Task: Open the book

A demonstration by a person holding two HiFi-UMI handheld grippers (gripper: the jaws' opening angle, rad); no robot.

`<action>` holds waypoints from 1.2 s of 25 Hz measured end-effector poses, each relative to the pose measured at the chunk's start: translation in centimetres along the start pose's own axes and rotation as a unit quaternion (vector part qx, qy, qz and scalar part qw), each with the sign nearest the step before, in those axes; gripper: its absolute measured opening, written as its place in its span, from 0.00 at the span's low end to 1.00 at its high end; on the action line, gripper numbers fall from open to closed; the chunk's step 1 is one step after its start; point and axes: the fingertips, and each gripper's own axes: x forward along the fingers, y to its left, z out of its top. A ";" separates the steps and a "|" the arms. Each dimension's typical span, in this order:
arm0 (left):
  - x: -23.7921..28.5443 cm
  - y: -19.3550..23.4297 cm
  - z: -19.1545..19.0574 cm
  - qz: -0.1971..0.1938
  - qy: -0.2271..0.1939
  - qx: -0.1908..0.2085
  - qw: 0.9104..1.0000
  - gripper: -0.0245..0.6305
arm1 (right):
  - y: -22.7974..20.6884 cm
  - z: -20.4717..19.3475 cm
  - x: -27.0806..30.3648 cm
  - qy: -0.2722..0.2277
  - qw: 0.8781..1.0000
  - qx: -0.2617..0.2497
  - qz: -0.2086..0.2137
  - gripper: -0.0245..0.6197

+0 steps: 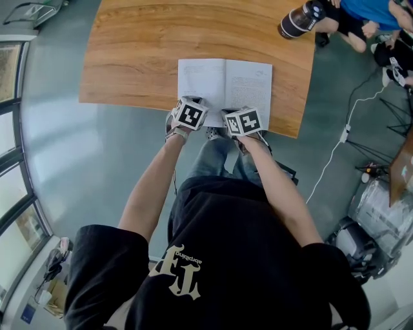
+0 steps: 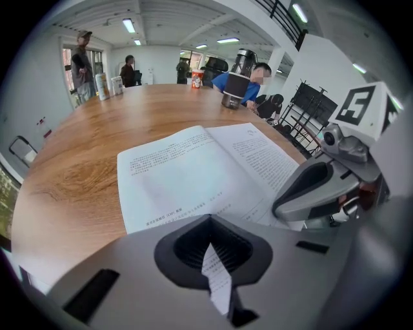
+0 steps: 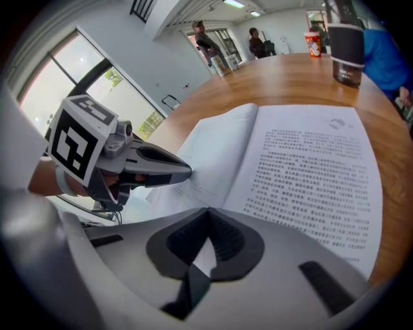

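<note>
The book (image 1: 224, 87) lies open on the wooden table (image 1: 142, 51), near the table's front edge, with printed pages (image 2: 193, 171) showing on both sides (image 3: 303, 167). My left gripper (image 1: 189, 115) sits at the near edge of the left page. Its jaws (image 2: 210, 222) are closed with a strip of printed paper between the pads. My right gripper (image 1: 243, 121) is at the near edge by the spine, beside the left one. Its jaws (image 3: 205, 216) are also closed, with a white sliver of page between them. Each gripper shows in the other's view.
A black tumbler (image 1: 300, 18) stands at the table's far right, by a seated person in blue (image 1: 371, 9). Cups (image 2: 103, 86) and standing people are at the far end. A white cable (image 1: 335, 148) runs over the floor at the right.
</note>
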 end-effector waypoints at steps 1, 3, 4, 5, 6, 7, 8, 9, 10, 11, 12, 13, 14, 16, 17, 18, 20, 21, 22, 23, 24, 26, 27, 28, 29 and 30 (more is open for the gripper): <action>0.0 0.0 0.0 0.002 0.003 0.001 1.000 0.04 | 0.0 0.0 0.0 0.004 1.000 -0.006 -0.005 0.02; 0.0 0.1 0.0 0.006 0.007 -0.004 1.000 0.04 | 0.0 -0.1 0.1 0.009 1.000 -0.010 -0.011 0.02; -0.1 0.1 -0.1 0.009 0.008 -0.007 1.000 0.04 | 0.1 -0.2 0.1 0.009 1.000 -0.008 -0.010 0.02; -0.1 0.1 -0.2 0.012 0.009 -0.010 1.000 0.04 | 0.1 -0.2 0.1 0.009 1.000 -0.007 -0.007 0.02; -0.2 0.0 -0.1 0.012 0.005 -0.014 1.000 0.04 | 0.1 -0.3 0.0 0.008 1.000 -0.006 -0.004 0.02; -0.3 -0.2 0.0 0.010 -0.001 -0.017 1.000 0.04 | 0.0 -0.4 -0.2 0.009 1.000 -0.007 -0.004 0.02; -0.5 -0.3 0.2 0.008 -0.010 -0.019 1.000 0.04 | -0.1 -0.5 -0.5 0.009 1.000 -0.009 -0.006 0.02; -0.8 -0.5 0.4 0.007 -0.019 -0.019 1.000 0.04 | -0.3 -0.5 -0.8 0.009 1.000 -0.012 -0.010 0.02; -1.1 -0.6 0.6 0.006 -0.029 -0.018 0.999 0.04 | -0.5 -0.5 -1.2 0.005 1.000 -0.013 -0.013 0.02; -1.5 -0.8 0.8 0.004 -0.039 -0.016 0.999 0.04 | -0.6 -0.4 -1.7 0.000 1.000 -0.012 -0.013 0.02; -1.7 -0.9 0.8 0.004 -0.048 -0.014 0.999 0.04 | -0.7 -0.2 -2.2 -0.008 1.000 -0.010 -0.013 0.02; -2.0 -1.0 0.9 0.004 -0.056 -0.013 0.998 0.04 | -0.9 0.0 -2.9 -0.017 1.000 -0.009 -0.013 0.02; -2.4 -1.2 1.0 0.004 -0.062 -0.013 0.998 0.04 | -1.0 0.4 -3.7 -0.027 1.000 -0.008 -0.013 0.02; -3.3 -1.6 1.2 0.005 -0.076 -0.012 0.997 0.04 | -1.2 1.2 -5.4 -0.049 0.999 -0.004 -0.017 0.02; -3.8 -1.8 1.3 0.005 -0.085 -0.012 0.996 0.04 | -1.2 1.6 -6.4 -0.061 0.998 -0.002 -0.019 0.02; -4.2 -2.1 1.5 0.004 -0.096 -0.010 0.995 0.04 | -1.2 2.2 -7.5 -0.073 0.997 -0.001 -0.021 0.02; -5.0 -2.5 2.2 0.002 -0.119 -0.006 0.993 0.04 | -1.0 3.6 -10.1 -0.107 0.994 0.002 -0.027 0.02; -5.5 -2.8 2.6 0.000 -0.127 -0.004 0.992 0.04 | -0.8 4.5 -11.5 -0.128 0.991 0.002 -0.030 0.02; -6.1 -3.0 2.9 -0.002 -0.136 -0.002 0.991 0.04 | -0.5 5.2 -12.8 -0.148 0.989 0.001 -0.031 0.02; -6.8 -3.3 3.0 -0.005 -0.145 -0.001 0.989 0.04 | -0.1 5.7 -14.0 -0.165 0.986 -0.002 -0.032 0.02; -7.5 -3.5 3.1 -0.007 -0.155 -0.003 0.988 0.04 | 0.5 6.0 -15.2 -0.179 0.983 -0.005 -0.032 0.02; -9.1 -4.2 3.5 -0.010 -0.176 -0.009 0.984 0.04 | 1.3 6.4 -17.8 -0.202 0.979 -0.014 -0.033 0.02; -10.0 -4.7 3.8 -0.011 -0.188 -0.009 0.982 0.04 | 1.5 6.4 -19.2 -0.214 0.976 -0.018 -0.035 0.02; -10.9 -5.3 4.2 -0.012 -0.199 -0.010 0.980 0.04 | 1.7 6.3 -20.6 -0.224 0.974 -0.021 -0.036 0.02; -11.8 -5.8 4.5 -0.012 -0.209 -0.011 0.978 0.04 | 1.8 6.2 -21.9 -0.234 0.971 -0.024 -0.038 0.02; -12.6 -6.3 4.8 -0.011 -0.218 -0.013 0.976 0.04 | 1.9 6.0 -23.1 -0.243 0.969 -0.028 -0.041 0.02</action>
